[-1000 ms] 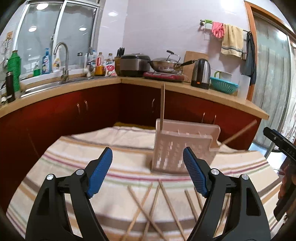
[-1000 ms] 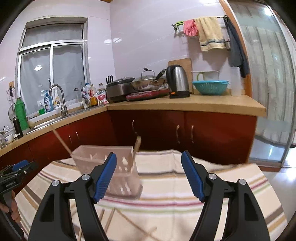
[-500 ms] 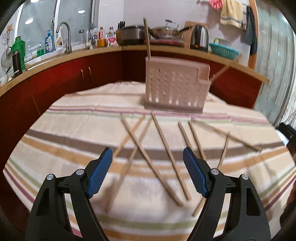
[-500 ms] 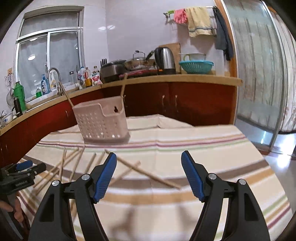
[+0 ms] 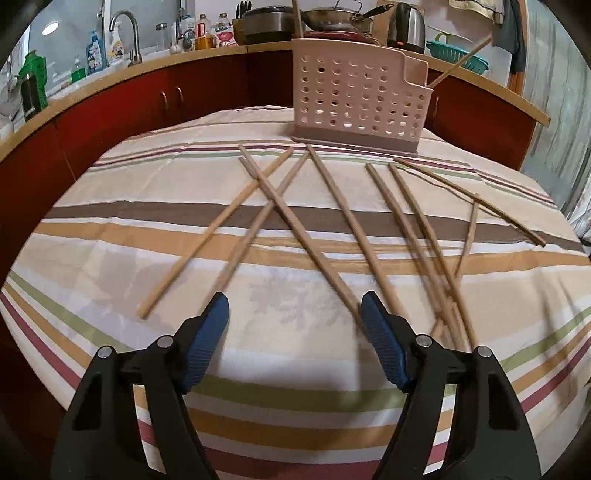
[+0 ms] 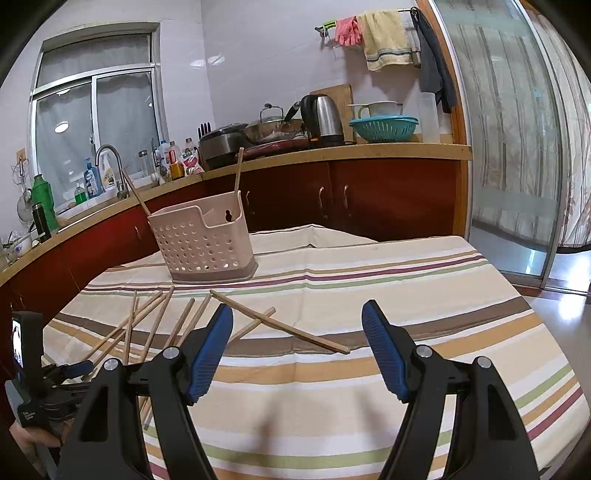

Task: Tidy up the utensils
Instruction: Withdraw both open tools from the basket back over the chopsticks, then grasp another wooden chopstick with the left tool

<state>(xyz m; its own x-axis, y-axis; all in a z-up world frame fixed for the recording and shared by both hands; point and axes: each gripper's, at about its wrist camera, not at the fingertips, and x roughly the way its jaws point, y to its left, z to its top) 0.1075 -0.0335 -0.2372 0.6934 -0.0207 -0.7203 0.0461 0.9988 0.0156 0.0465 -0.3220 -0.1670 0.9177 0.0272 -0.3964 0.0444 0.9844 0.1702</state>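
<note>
left gripper (image 5: 294, 308) — black arms, blue ribbed pads, jaws spread wide with nothing between them; it hangs low over the near part of the striped tablecloth (image 5: 147, 192), its right pad just above the near ends of the loose sticks. seen from the right wrist view it sits at the far left edge, low beside the cloth.

right gripper (image 6: 297, 325) — same build, jaws wide apart and empty; above the cloth, to the right of the scatter.

wooden chopsticks (image 5: 343, 214) — loose lot lying flat on the cloth between the grippers and the holder. on the left, three cross one another in a rough x; in the middle, one long stick runs alone toward the holder; to the right, two lie nearly parallel close together; farther right a long thin one lies at a slant with a short one near it. near ends blurred. in the right wrist view one long stick (image 6: 280, 323) lies crossed over a shorter one, apart from the rest.

utensil holder (image 5: 358, 96) — pale pink perforated plastic basket on a darker base, upright at the far side of the cloth. two chopsticks stand in it: one nearly upright (image 5: 297, 18), one leaning out to the side (image 5: 461, 61).

background — red-fronted cabinets, wooden counter (image 6: 369, 151), sink tap, bottles, kettle (image 6: 321, 120), wok, teal colander, hung towels.
</note>
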